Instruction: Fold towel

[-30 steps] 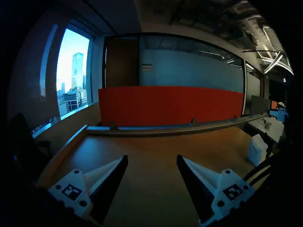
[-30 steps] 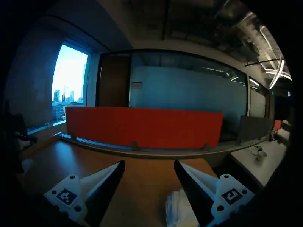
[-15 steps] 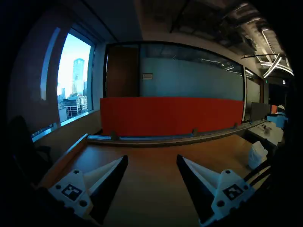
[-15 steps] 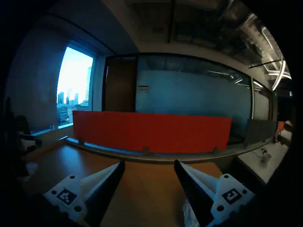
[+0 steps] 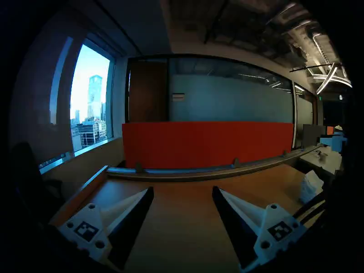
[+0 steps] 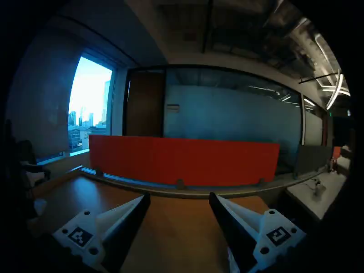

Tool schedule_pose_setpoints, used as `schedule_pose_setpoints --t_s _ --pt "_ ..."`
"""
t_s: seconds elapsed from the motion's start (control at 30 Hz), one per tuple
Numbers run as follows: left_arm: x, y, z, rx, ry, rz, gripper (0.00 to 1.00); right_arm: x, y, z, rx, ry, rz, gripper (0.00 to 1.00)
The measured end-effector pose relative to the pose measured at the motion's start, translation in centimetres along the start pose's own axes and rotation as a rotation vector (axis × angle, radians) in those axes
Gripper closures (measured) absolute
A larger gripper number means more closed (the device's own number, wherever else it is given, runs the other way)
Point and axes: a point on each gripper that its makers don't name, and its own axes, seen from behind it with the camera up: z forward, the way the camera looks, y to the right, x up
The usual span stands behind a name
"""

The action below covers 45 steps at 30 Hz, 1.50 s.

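Hovering above the counter (image 5: 182,223), left claw (image 5: 182,188) and right claw (image 6: 179,195) both gape, empty; towel (image 5: 310,186) lies apart from left claw.

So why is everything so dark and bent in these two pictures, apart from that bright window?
In the left gripper view, the window glares white-blue while the desk and ceiling stay dim; the fisheye lens bows the rail under the red divider. In the right gripper view, the same backlight leaves the desk murky, and the ceiling light strip curves near the edge.
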Motion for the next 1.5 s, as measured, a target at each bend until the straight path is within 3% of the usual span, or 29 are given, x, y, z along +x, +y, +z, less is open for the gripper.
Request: schedule_pose_setpoints --t_s 0.5,0.77,1.13,1.5 --pt "-1.4 -0.3 0.3 0.007 0.041 0.028 0.05 -0.4 -3.2 0.4 0.015 -0.021 -0.013 0.00" --pt "-2.9 -1.3 0.3 0.030 0.069 0.063 0.05 -1.2 -4.5 0.8 0.019 -0.033 0.028 0.00" --pt "-8.2 -2.0 0.5 0.047 0.086 0.030 0.05 -1.2 -5.8 0.9 0.013 0.024 0.026 0.00" --pt "-13.0 -1.8 1.3 0.046 0.109 0.015 0.05 -4.1 -6.5 1.2 0.014 0.049 -0.013 0.00"
